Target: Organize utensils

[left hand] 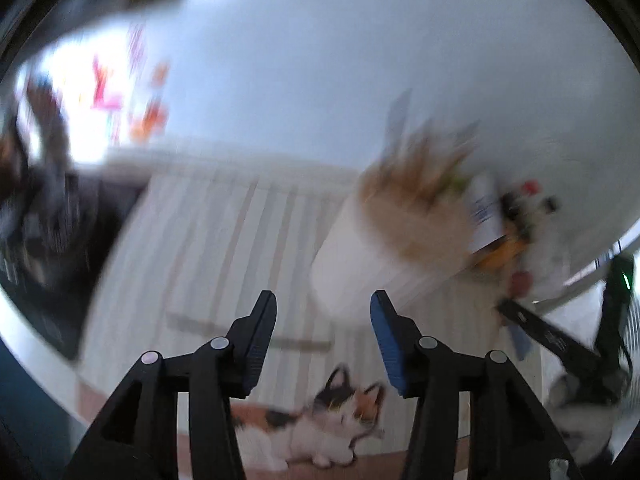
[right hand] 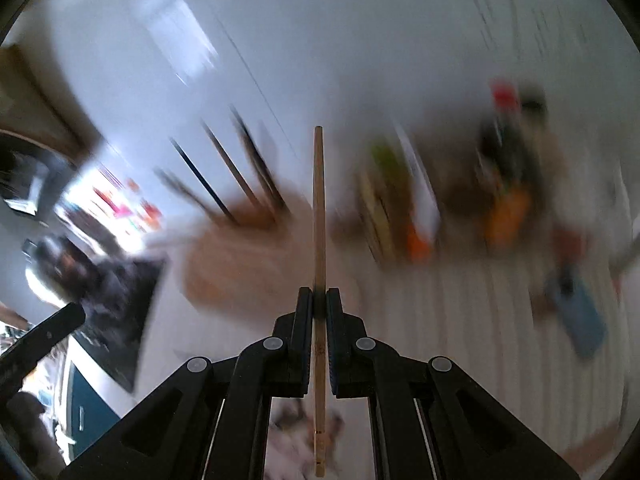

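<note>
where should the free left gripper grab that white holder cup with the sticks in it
Grip the white holder across its plain lower wall, coming from the side, level with the table. Sticks crowd its mouth, so a top approach would hit them, and the smooth round body suits opposing pads. The left gripper stands open and empty just before it. Blur hides finer detail.

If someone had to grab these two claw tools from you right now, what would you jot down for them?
Right claw: shut on a single wooden chopstick, which sticks straight out ahead past the tips.
Left claw: open, nothing between the pads.
Holder: white tub with a wooden rim on the striped mat, ahead of the left claw; several utensils already stand in it.
Done: some sticks are in the holder.
Left: get this chopstick into the holder. Both views are blurred, so I cannot tell whether more utensils lie loose on the mat.
</note>
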The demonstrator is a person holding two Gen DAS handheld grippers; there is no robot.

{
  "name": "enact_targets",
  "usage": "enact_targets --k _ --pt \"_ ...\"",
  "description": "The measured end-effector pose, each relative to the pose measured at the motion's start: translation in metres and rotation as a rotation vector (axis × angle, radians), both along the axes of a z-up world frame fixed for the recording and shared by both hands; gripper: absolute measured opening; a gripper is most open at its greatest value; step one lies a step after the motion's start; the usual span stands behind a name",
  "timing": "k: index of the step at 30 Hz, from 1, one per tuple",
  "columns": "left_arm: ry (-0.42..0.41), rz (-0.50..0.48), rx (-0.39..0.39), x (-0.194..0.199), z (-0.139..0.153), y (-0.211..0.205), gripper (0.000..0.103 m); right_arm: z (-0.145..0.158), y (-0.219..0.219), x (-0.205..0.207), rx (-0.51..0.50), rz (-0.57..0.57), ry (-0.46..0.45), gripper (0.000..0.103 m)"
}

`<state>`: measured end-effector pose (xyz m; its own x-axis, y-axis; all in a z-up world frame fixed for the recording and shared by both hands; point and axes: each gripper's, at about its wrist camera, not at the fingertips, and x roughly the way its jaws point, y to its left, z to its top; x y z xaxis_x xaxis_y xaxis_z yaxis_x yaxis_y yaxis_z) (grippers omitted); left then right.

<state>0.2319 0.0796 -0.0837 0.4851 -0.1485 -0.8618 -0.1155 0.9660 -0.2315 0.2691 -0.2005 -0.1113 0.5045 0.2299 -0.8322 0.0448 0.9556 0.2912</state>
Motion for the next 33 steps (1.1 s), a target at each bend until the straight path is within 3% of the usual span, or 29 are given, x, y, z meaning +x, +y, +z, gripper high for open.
enact_targets --k 2,5,9,13,15,17,18,19,21,23,25,30,33 --pt "0.131 0.104 -0.072 0.003 -0.053 0.026 0.046 -0.04 -0.01 -0.01 -0.006 -0.033 0.102 0.007" --pt "0.265 0.258 -0.202 0.003 -0.11 0.058 0.046 -0.097 -0.025 -0.02 -0.034 -0.099 0.241 0.007" --pt "0.341 0.407 -0.303 0.012 -0.156 0.076 0.046 -0.147 -0.037 -0.024 -0.066 -0.185 0.351 0.007" --pt "0.406 0.504 -0.297 0.033 -0.188 0.081 0.046 -0.178 -0.039 -0.021 -0.125 -0.255 0.41 0.007" --pt "0.448 0.544 -0.252 0.044 -0.201 0.084 0.046 -0.184 -0.036 -0.018 -0.149 -0.265 0.42 0.007" --pt "0.427 0.572 -0.18 0.053 -0.2 0.084 0.043 -0.187 -0.032 -0.015 -0.183 -0.267 0.422 0.007" --pt "0.427 0.558 -0.126 0.059 -0.2 0.081 0.043 -0.188 -0.028 -0.014 -0.193 -0.264 0.422 0.007" --pt "0.435 0.535 -0.084 0.065 -0.202 0.077 0.03 -0.189 -0.026 -0.012 -0.204 -0.26 0.422 0.007" --pt "0.431 0.489 0.002 0.073 -0.206 0.068 0.014 -0.19 -0.02 -0.01 -0.217 -0.25 0.42 0.007" --pt "0.408 0.411 0.049 0.079 -0.208 0.058 0.012 -0.193 -0.012 -0.01 -0.225 -0.233 0.422 0.007" --pt "0.384 0.328 0.095 0.081 -0.206 0.047 0.001 -0.194 -0.005 -0.011 -0.234 -0.219 0.425 0.007" --pt "0.372 0.037 0.207 0.071 -0.212 0.016 0.001 -0.201 0.005 -0.015 -0.245 -0.167 0.452 0.007" --pt "0.413 0.051 0.101 0.059 -0.221 0.019 0.002 -0.203 0.009 -0.014 -0.254 -0.118 0.468 0.007"
